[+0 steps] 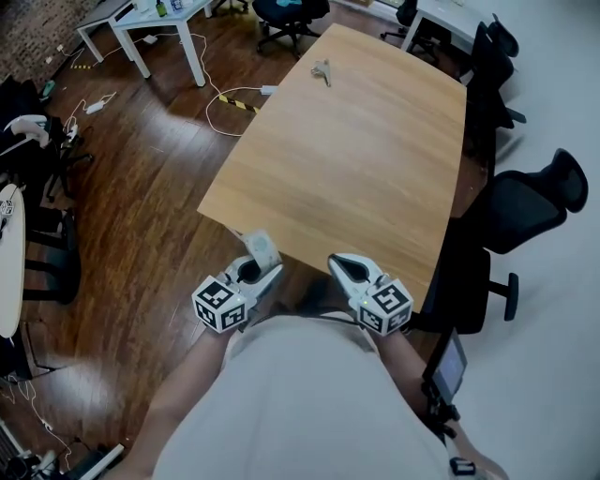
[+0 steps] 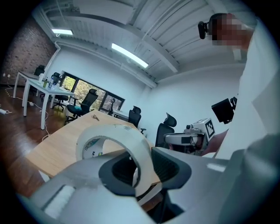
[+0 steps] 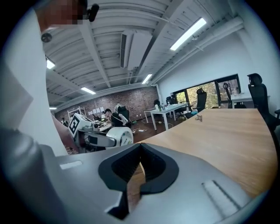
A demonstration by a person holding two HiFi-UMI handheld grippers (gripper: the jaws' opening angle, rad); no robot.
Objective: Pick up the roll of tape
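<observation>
A white roll of tape is held off the table at its near end, with my left gripper shut on it. In the left gripper view the roll of tape stands on edge between the dark pads of that left gripper, its hollow core turned to the left. My right gripper hovers beside it over the table's near edge, shut with nothing in it. In the right gripper view the right gripper has its jaws meeting, and the roll of tape shows off to the left.
The wooden table stretches ahead, with a small bunch of keys near its far end. Black office chairs line its right side. White desks and floor cables lie at the far left.
</observation>
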